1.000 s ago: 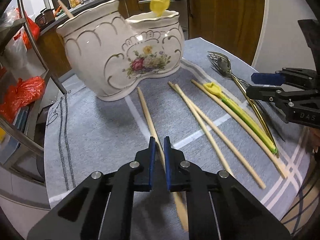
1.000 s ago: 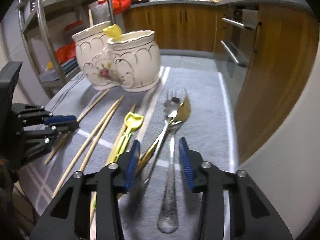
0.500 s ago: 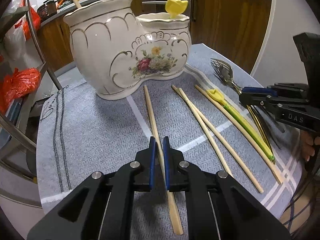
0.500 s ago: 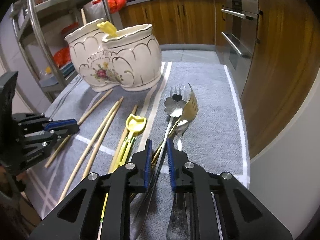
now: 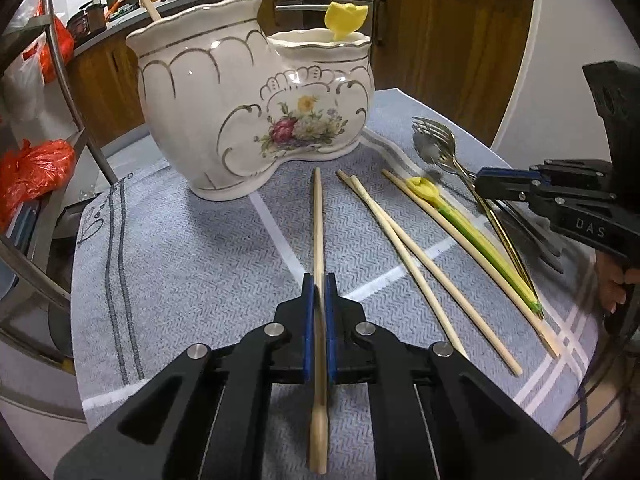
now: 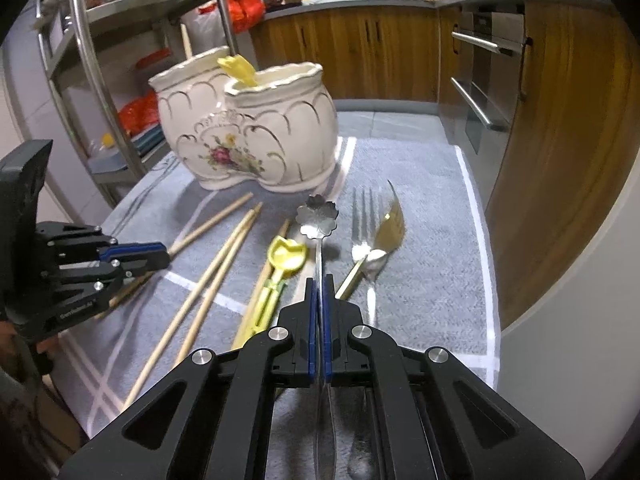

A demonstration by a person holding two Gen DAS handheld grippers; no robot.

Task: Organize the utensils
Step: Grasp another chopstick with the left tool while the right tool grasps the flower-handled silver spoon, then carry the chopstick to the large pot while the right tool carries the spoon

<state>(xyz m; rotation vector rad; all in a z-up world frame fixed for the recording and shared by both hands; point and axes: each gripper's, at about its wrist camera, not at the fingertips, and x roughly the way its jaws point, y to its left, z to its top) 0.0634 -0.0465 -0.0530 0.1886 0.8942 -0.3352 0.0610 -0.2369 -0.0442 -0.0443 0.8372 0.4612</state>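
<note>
While the white ceramic holder point(image 5: 256, 116) at the far end of the grey cloth point(image 5: 180, 264) already has a wooden stick standing in its left pot and a yellow-topped utensil point(image 5: 345, 20) in its right pot, most of the work, judging by the spread, is still ahead.

Left to right in front of the holder, the left gripper point(image 5: 319, 280) is clamped on one wooden chopstick point(image 5: 318, 216), whose tip points at the holder's base. Just right of it lie three more loose chopsticks point(image 5: 400, 240), two of them crossing. Next comes one yellow-and-green utensil point(image 6: 285, 258) lying flat.

Further right of the holder, the right gripper point(image 6: 319, 284) has just been closing and now pinches the thin handle of one flower-headed spoon point(image 6: 318, 216). Beside it rest one silver fork point(image 6: 364, 216) and one gold utensil point(image 6: 390, 224), overlapping.

That makes two pieces stowed and seven outside, two of those gripped.
</note>
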